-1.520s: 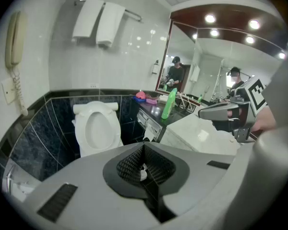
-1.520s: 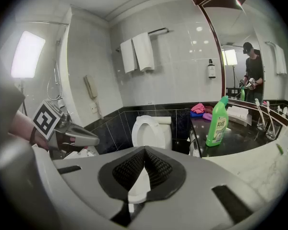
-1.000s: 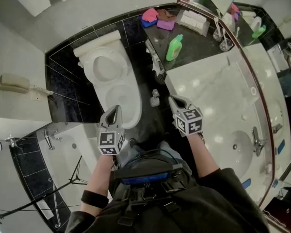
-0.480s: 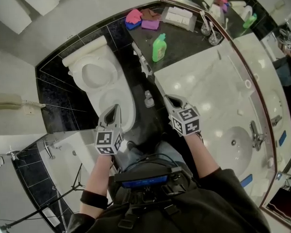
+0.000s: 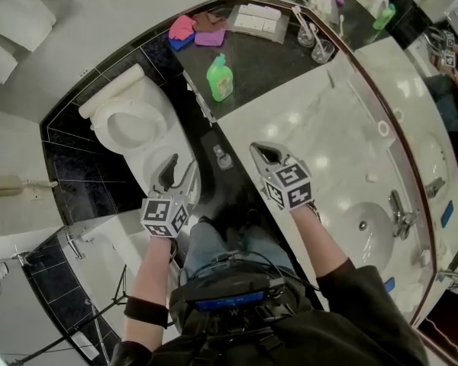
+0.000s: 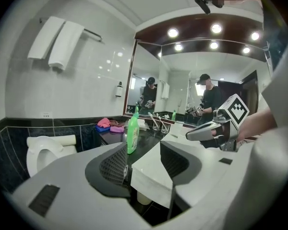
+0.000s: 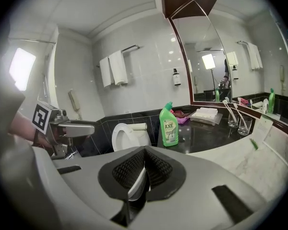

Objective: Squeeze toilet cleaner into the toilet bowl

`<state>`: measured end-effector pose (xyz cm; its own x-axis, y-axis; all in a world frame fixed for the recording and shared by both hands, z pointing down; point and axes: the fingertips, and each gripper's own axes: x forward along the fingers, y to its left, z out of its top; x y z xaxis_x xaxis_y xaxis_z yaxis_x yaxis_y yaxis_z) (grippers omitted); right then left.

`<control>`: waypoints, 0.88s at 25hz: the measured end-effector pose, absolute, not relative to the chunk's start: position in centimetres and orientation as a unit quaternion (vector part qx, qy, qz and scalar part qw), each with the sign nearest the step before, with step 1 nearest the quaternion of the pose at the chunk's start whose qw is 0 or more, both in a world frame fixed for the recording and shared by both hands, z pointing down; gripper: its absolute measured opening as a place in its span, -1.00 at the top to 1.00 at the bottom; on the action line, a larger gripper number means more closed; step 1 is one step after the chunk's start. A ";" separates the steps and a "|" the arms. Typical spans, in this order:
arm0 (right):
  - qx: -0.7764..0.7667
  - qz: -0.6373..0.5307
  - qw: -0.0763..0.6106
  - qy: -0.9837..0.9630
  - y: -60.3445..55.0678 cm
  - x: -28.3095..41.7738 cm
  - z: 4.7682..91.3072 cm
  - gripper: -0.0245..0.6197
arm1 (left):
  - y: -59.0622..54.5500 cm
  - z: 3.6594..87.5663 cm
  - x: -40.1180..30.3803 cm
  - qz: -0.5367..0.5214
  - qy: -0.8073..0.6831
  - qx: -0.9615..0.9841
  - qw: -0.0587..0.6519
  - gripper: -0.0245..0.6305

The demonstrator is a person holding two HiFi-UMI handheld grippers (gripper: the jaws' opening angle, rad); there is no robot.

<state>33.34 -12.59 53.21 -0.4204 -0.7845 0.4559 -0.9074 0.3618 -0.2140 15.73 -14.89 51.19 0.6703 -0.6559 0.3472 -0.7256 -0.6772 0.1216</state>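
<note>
White glossy wall tiles [image 7: 149,80] rise above a band of black tiles [image 7: 102,128], and carry a rail [image 7: 132,47] with two white towels [image 7: 114,68], a wall phone [image 7: 74,101] and a small soap dispenser [image 7: 175,76]. A large mirror [image 7: 221,56] in a dark wood frame stands over a black countertop [image 5: 259,63] that meets a white marble counter [image 5: 320,128] with a sunk basin [image 5: 370,227]. Round ceiling spotlights [image 6: 214,28] shine from a dark soffit [image 6: 194,20] and glint on the tiles

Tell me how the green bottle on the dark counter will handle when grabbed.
The green bottle stands upright, tall on a narrow base, so a push up high would probably tip it. It looks like glossy plastic: likely to dent under a squeeze and perhaps slip. Its fill level doesn't show, so weight is unclear.
</note>
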 end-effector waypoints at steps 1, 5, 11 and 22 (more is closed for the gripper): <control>0.521 0.221 0.139 -0.812 -13.0 34.0 53.7 0.91 | -15.4 51.4 16.7 0.140 -0.373 0.909 0.124 0.17; 0.531 0.229 0.135 -0.805 -15.0 35.7 54.9 0.91 | -17.7 53.0 19.9 0.144 -0.332 0.924 0.124 -0.07; 0.552 0.229 0.134 -0.791 -19.1 37.4 57.3 0.91 | -23.1 57.4 22.9 0.160 -0.297 0.934 0.118 -0.14; 0.573 0.244 0.126 -0.772 -27.1 38.6 63.0 0.91 | -33.2 64.2 28.6 0.171 -0.257 0.947 0.093 -0.14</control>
